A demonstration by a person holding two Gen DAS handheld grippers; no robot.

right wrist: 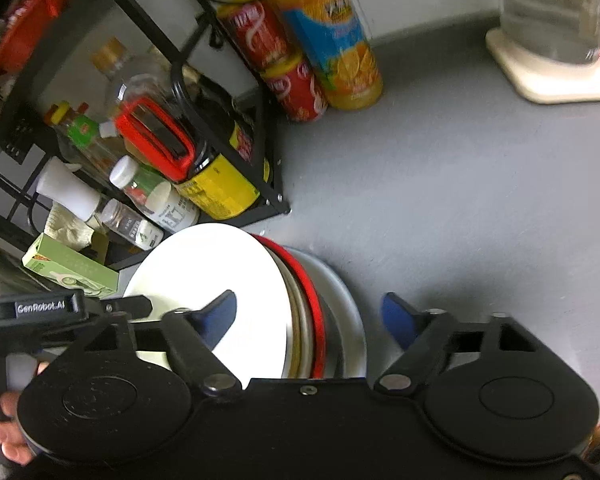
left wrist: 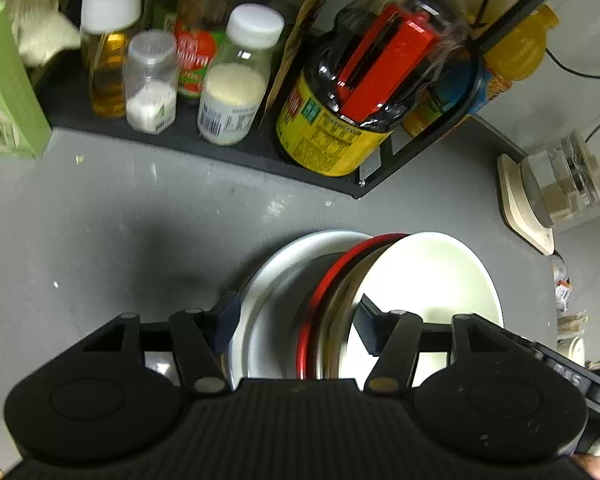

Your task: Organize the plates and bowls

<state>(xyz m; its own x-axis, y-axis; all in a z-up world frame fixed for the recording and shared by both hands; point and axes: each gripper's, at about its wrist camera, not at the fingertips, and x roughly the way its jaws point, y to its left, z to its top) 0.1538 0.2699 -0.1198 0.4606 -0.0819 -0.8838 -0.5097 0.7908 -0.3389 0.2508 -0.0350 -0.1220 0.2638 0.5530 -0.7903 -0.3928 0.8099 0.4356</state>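
Nearest, two black hand-held grippers straddle a stack of dishes from opposite sides; the left gripper (left wrist: 296,312) has its blue-padded jaws spread to either side of the stack, and I cannot tell whether either pad touches it; the right gripper (right wrist: 312,316) stands wider, one pad over the top plate, the other clear of the rims, gripping nothing. The stack rests on the grey countertop (right wrist: 460,200): a glossy white round plate (right wrist: 208,268) uppermost, a red-rimmed dish (left wrist: 320,292) beneath it, a pale grey-white plate (left wrist: 268,280) lowest. Beyond stands a black wire rack (left wrist: 384,164) crowded with bottles and jars. The stacking step looks finished, both grippers letting go; the next move likely calls for lifting clear without nudging the pile.
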